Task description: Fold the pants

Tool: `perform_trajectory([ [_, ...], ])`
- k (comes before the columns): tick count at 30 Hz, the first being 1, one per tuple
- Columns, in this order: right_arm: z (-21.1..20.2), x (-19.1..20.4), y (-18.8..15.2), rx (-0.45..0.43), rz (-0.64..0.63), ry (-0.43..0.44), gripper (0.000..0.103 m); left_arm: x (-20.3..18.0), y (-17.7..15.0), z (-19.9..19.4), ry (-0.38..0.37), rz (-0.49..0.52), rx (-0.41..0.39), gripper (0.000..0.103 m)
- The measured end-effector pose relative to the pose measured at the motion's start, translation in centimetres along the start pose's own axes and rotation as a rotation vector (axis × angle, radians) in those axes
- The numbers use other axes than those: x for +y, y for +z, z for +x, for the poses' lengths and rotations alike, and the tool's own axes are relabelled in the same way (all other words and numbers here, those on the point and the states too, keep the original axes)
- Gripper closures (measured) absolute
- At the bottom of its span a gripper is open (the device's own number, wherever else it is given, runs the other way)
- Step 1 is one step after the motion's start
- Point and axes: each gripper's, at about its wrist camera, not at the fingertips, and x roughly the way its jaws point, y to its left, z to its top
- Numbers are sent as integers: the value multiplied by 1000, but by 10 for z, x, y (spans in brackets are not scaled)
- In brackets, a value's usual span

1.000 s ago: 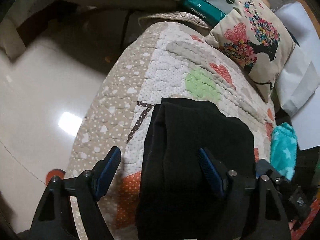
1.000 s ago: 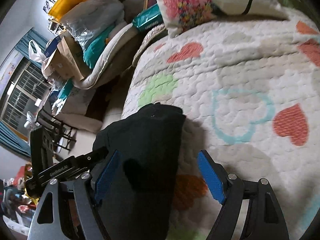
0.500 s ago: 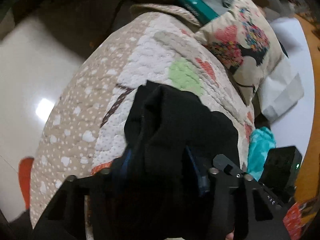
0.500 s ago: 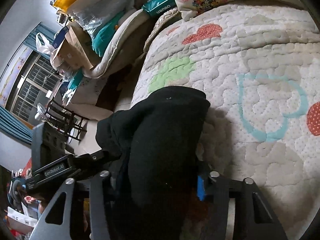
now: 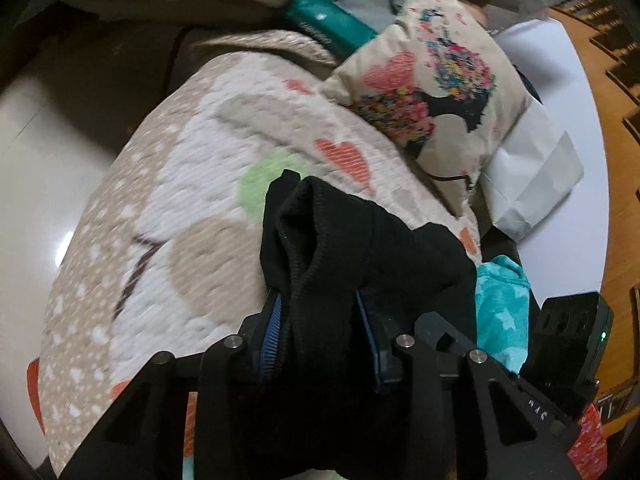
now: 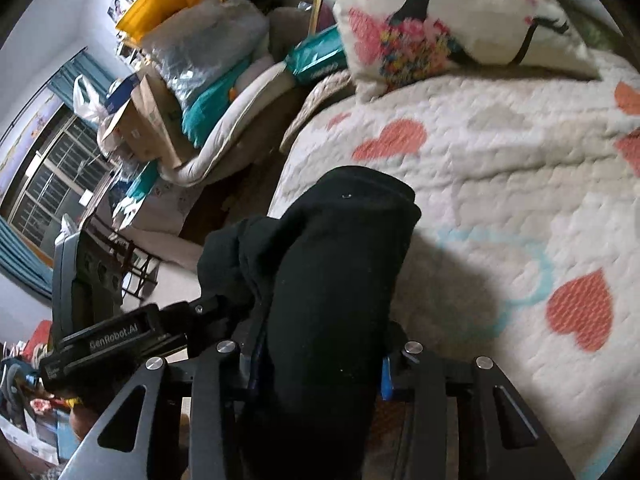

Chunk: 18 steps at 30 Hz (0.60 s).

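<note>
The black pants are bunched up and lifted off a quilt printed with hearts. In the left wrist view my left gripper has its blue pads pressed on a thick fold of the black fabric, its jaws still closing. In the right wrist view my right gripper squeezes another roll of the same pants, jaws also closing, one blue pad just showing. The left gripper shows at the right view's lower left, gripping the pants' other side.
A floral pillow leans at the quilt's far end, with a teal packet behind it. A teal cloth and a white bag lie at the right. Piled boxes and bags stand beyond the bed edge; tiled floor lies left.
Both grippers went from wide open around the flat pants to closed on the fabric. The pants have been gathered and lifted off the quilt.
</note>
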Motion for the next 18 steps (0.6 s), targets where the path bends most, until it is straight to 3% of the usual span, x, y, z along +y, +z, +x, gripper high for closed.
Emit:
perform_trajectory([
  [8, -7, -9, 33, -20, -34, -83, 58, -21, 19, 27, -2, 40, 3, 69],
  [18, 10, -31, 41, 12, -15, -147, 58, -18, 23, 56, 47, 31, 33, 69],
])
